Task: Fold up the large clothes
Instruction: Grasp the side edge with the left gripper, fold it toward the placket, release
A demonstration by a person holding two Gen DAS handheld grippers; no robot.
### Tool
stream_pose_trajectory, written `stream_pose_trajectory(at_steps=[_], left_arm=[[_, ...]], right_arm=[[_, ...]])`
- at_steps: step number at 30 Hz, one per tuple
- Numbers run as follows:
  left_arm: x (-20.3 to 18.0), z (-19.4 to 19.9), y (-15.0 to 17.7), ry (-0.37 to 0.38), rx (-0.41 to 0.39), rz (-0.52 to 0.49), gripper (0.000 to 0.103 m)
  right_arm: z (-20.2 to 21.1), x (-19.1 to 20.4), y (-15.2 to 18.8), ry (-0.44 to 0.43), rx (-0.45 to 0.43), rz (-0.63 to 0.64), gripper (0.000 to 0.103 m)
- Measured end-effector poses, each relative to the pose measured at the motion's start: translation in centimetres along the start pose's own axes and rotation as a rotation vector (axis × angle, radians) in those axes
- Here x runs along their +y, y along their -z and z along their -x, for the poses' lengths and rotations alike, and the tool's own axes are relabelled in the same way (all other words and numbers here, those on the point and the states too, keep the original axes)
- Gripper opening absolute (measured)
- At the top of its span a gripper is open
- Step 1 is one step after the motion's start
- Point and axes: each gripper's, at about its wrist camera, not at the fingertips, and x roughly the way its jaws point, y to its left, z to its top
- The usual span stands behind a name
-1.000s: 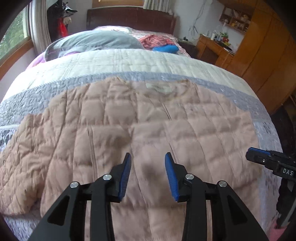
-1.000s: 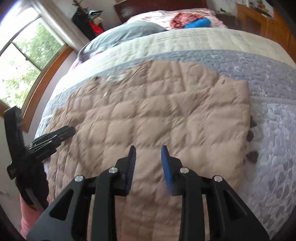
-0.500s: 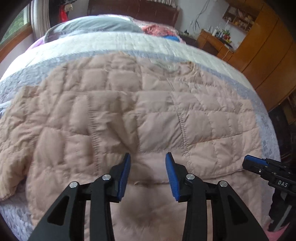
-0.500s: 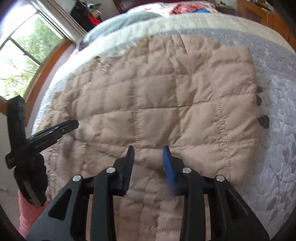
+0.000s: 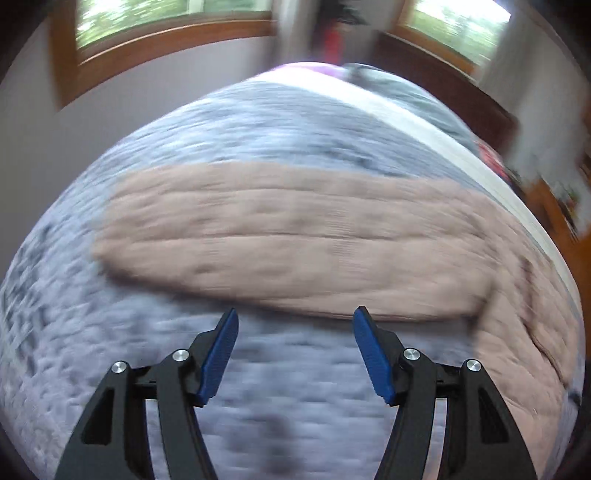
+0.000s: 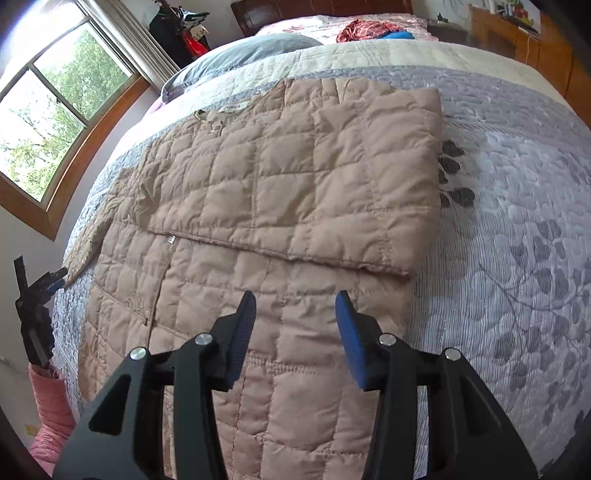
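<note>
— Two views to go through. What do we see from the left wrist first?

— We see a blurred picture. Our left gripper [image 5: 293, 321] hangs over the grey quilt [image 5: 258, 406], its jaws spreading apart with nothing between them, only bare quilt beneath. The tan padded jacket [image 5: 295, 236] lies just beyond the fingertips, one sleeve stretched out flat across the picture, the body of the jacket running off to the right. Windows [image 5: 166, 33] with wooden frames sit behind the bed.

— And from the right wrist?

— Here we see it sharply. Our right gripper [image 6: 295, 306] hovers above the lower part of the jacket [image 6: 258, 221], jaws widening, and nothing is pinched between them; the blue pads [image 6: 347, 332] stand clear of the cloth. The right side of the jacket, sleeve included, is folded inward and lies flat on top of the body, its edge running across just ahead of the fingertips. The collar points toward the pillow [image 6: 251, 51] at the head of the bed.

— Where is the other gripper in this view?

— At the far left edge, our left gripper [image 6: 51, 280] sits near the tip of the outstretched sleeve; we cannot tell from here whether it touches it. Below it we see a pink sleeve [image 6: 51, 413] of the person. Red and blue clothes [image 6: 373, 31] lie far up the bed.
</note>
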Motion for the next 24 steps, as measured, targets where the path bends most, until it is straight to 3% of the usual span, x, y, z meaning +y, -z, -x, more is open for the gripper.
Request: stream_pose_trajectory(at_steps=[3,7,13,15,18,21,24], left_arm=[[7.3,-0.4,-1.0,-0.062,-0.008,0.171,0.065],[12.9,-1.8,-2.0,0.009,0.008,0.327,0.065],[15.0,-3.0,-3.6,0.078,-0.036,0.397,0.062],[15.3,-3.5,-4.0,0.049,-0.045,0.414,0.042],[15.8,-3.5,-4.1,0.031,-0.062,0.437,0.021],[16.0,-3.4,-3.7,0.030,-0.088,0.442,0.011],[15.4,-3.4,-3.5,0.003,-0.106,0.406,0.010]], right_arm=[[-0.7,0.5,0.1,-0.003,0.014,0.008,0.045],[-1.3,1.4,0.1,-0.012,0.024,0.020,0.045],[-2.1,1.9,0.3,0.023,0.046,0.026,0.045],[-2.4,1.8,0.3,0.034,0.051,0.022,0.045],[-2.8,1.7,0.3,0.044,0.059,0.018,0.045],[-3.3,1.7,0.4,0.051,0.065,0.016,0.045],[-4.2,1.4,0.5,0.058,0.079,0.010,0.045]])
